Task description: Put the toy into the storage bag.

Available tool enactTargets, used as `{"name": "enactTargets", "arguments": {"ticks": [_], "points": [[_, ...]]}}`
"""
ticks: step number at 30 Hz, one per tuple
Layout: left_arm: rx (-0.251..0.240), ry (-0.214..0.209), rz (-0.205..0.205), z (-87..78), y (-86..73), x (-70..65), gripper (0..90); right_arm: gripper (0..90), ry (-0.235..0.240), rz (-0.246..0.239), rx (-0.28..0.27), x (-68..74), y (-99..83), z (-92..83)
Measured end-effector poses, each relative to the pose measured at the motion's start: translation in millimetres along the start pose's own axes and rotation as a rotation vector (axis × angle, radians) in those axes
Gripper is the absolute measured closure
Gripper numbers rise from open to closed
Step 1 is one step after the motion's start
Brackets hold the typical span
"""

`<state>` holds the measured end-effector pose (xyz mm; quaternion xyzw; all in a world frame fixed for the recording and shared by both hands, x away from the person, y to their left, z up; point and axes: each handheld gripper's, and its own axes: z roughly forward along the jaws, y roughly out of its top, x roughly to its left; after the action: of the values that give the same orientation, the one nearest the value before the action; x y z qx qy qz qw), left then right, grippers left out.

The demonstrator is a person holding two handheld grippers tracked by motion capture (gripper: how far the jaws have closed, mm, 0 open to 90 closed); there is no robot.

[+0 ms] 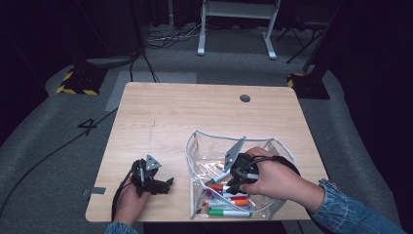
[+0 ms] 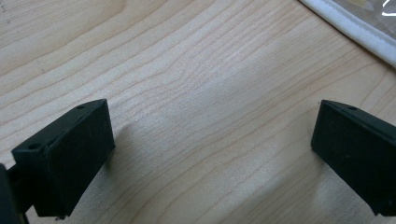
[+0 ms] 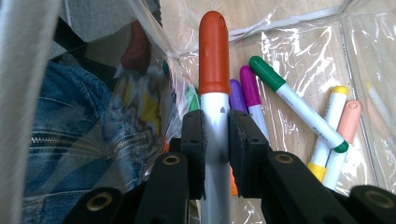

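A clear plastic pouch point(image 1: 195, 134) with white trim lies open on the right half of the wooden table point(image 1: 160, 112), with several coloured markers inside. My right gripper point(image 1: 228, 184) reaches into it, shut on a white marker with an orange-red cap point(image 3: 214, 56). In the right gripper view my right gripper point(image 3: 215, 144) holds that marker pointing straight out. Beyond it lie a green-capped marker point(image 3: 299, 105), a purple one point(image 3: 252, 93) and a yellow one point(image 3: 327, 135). My left gripper point(image 1: 165, 184) rests near the table's front left. Seen in its own view, my left gripper point(image 2: 210, 154) is open over bare wood.
The pouch's white trim point(image 2: 355, 30) lies just beyond the left gripper. A round cable hole point(image 1: 245, 98) is at the table's far right. Cables and a white desk frame point(image 1: 236, 29) stand on the floor behind. A denim sleeve point(image 1: 350, 214) enters at lower right.
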<state>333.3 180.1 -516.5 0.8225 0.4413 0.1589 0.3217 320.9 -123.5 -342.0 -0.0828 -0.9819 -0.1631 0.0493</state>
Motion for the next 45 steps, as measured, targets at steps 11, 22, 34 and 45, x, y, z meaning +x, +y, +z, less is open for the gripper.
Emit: {"name": "enactTargets", "arguments": {"ticks": [11, 22, 34, 45], "points": [[0.0, 0.001, 0.003, -0.1, 0.1, 0.2, 0.0, 77.1, 0.036, -0.031, 0.086, 0.2, 5.6, 29.6], [0.0, 0.0, 0.0, 0.0, 0.0, 0.0, 0.0, 76.9, 0.052, -0.035, 0.14, -2.9, 5.8, 49.5], [0.0, 0.0, 0.001, 0.0, 0.0, 0.1, 0.0, 52.7, -0.049, 0.042, -0.059, -9.4, -3.7, 18.0], [0.0, 0.0, 0.001, 0.0, 0.0, 0.0, 0.0, 52.6, -0.183, 0.083, -0.248, -17.3, -25.9, -41.6]]}}
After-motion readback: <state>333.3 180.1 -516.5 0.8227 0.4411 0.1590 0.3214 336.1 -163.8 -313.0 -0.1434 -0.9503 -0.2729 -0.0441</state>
